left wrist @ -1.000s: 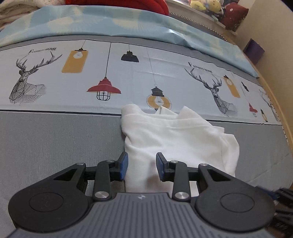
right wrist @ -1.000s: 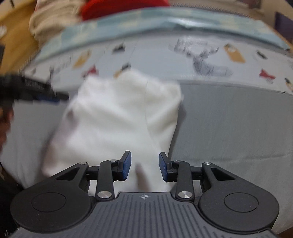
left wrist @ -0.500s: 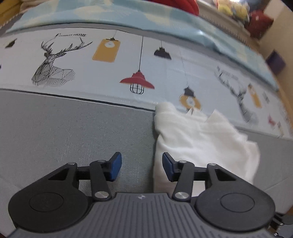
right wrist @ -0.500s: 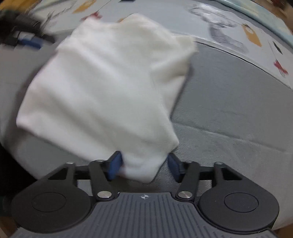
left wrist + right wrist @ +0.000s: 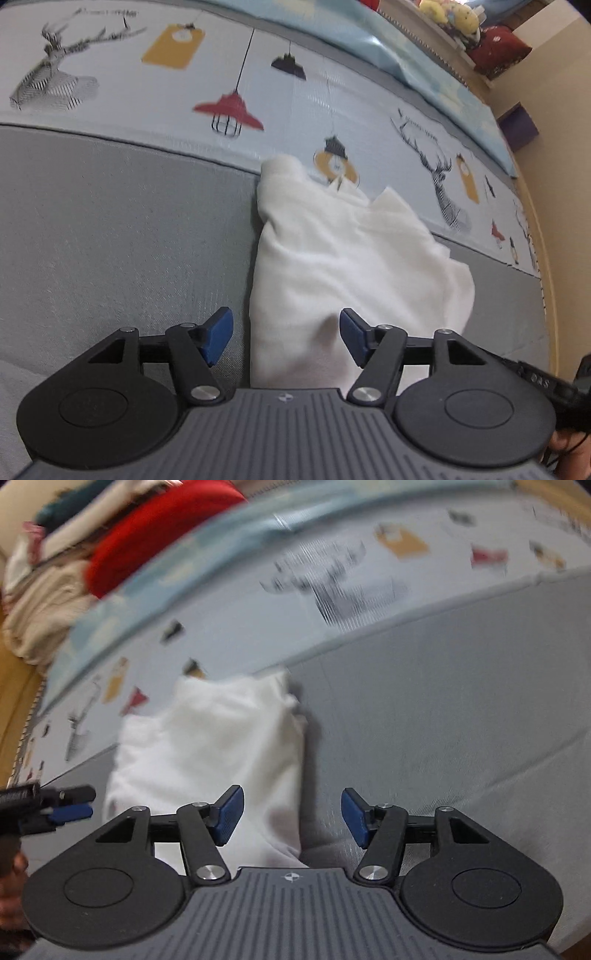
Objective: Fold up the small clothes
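A small white garment [image 5: 332,258] lies folded on the grey bed cover, its far end reaching the printed band. It also shows in the right wrist view [image 5: 207,746], blurred. My left gripper [image 5: 286,338] is open, its jaws wide apart over the garment's near left edge, holding nothing. My right gripper [image 5: 291,816] is open and empty over the garment's near right edge. The left gripper's tip [image 5: 55,805] shows at the left of the right wrist view.
The bed cover [image 5: 110,240] is grey with a pale band of deer and lamp prints [image 5: 229,110]. Piled clothes, one red [image 5: 155,528], lie at the far side. Soft toys [image 5: 450,14] sit on a ledge. The bed's wooden edge [image 5: 543,258] runs along the right.
Both grippers opened wider. The right gripper let go of the garment's corner and pulled back; the garment now lies flat. The left gripper shifted back over the garment's left edge.
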The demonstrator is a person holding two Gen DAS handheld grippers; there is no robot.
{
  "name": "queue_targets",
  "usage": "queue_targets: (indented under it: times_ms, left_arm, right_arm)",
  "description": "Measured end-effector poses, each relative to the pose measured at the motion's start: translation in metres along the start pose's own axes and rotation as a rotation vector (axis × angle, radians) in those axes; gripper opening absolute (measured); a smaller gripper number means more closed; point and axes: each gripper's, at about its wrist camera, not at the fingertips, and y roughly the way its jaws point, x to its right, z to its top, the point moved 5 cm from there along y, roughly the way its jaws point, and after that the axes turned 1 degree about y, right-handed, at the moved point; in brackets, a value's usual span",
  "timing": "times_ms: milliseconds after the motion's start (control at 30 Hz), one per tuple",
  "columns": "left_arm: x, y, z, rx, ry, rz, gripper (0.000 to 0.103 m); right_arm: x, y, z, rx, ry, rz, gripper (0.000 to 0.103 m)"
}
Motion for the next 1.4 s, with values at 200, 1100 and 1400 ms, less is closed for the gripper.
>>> queue_targets:
  times_ms: [200,1100,1400]
  left_arm:
    - [-0.002,0.024,-0.003,-0.04,0.012,-0.011,0.07]
    - [0.018,-0.022,0.047,0.296,0.231,0.043,0.058]
    - [-0.032,0.013,0.02,-0.049,0.061,0.009,0.053]
  right_arm:
    - [-0.006,0.031,-0.01,-0.077,0.014,-0.034,0.061]
    - [-0.074,0.017,0.042,0.33,-0.173,-0.055,0.046]
    - [-0.062,0.045,0.017,-0.035,-0.067,0.11,0.049]
